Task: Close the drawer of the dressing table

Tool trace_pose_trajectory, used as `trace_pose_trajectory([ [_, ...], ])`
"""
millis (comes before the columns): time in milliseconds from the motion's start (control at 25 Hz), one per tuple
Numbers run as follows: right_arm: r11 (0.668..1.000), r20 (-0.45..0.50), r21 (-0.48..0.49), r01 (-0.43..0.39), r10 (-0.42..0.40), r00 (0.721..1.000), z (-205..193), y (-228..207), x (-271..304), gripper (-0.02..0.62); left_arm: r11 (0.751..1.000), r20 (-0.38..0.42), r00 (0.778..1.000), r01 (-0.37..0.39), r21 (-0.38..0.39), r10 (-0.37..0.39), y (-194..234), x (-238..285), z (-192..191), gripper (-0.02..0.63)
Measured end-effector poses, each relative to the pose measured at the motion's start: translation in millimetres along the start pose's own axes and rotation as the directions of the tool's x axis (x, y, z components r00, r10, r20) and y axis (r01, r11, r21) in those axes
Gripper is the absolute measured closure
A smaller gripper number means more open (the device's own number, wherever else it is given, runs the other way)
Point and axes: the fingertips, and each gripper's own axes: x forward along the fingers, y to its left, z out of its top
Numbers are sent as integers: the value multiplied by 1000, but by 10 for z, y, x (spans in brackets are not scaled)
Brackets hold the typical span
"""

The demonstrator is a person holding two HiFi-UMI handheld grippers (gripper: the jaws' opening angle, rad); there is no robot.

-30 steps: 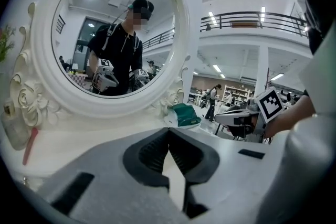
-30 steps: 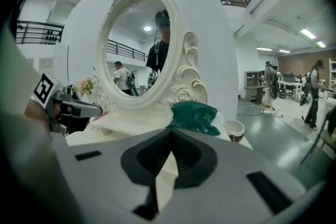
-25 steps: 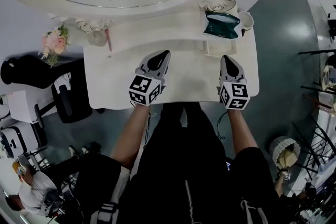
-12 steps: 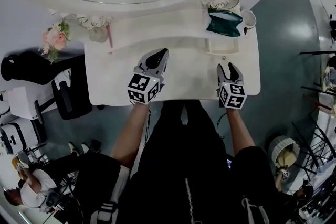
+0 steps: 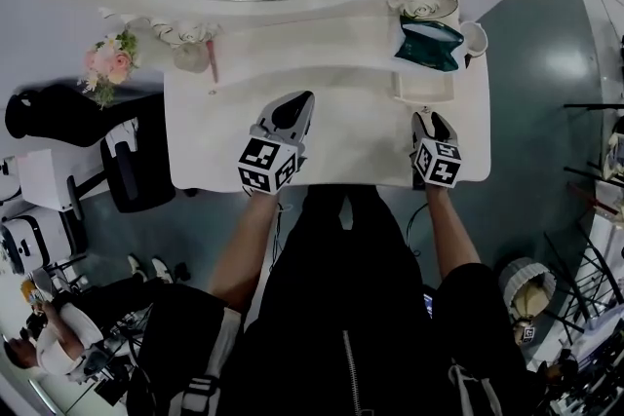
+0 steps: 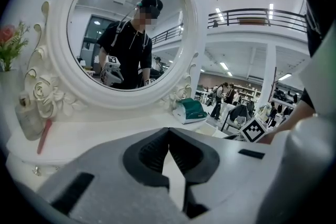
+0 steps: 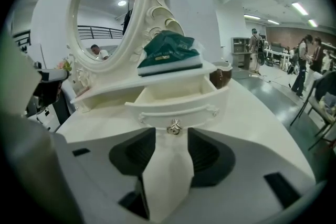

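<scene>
My right gripper is at the right front of the surface with its jaws spread. They have just been opening, and the metal knob lines up with the gap at their tips, with neither pad pressing on it. The drawer stands pulled out from under the raised shelf, directly below the green tissue pack. My left gripper hovers over the middle of the surface, jaws pressed together on nothing.

Left tool closed, right tool opening, empty
</scene>
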Motion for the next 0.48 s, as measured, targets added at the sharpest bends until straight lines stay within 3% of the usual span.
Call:
trace_pose_trajectory([
  [480, 999, -25, 0, 39, -39, 999, -18, -52, 131, 493, 999, 5, 999, -43, -18, 43, 151, -111, 5, 604],
])
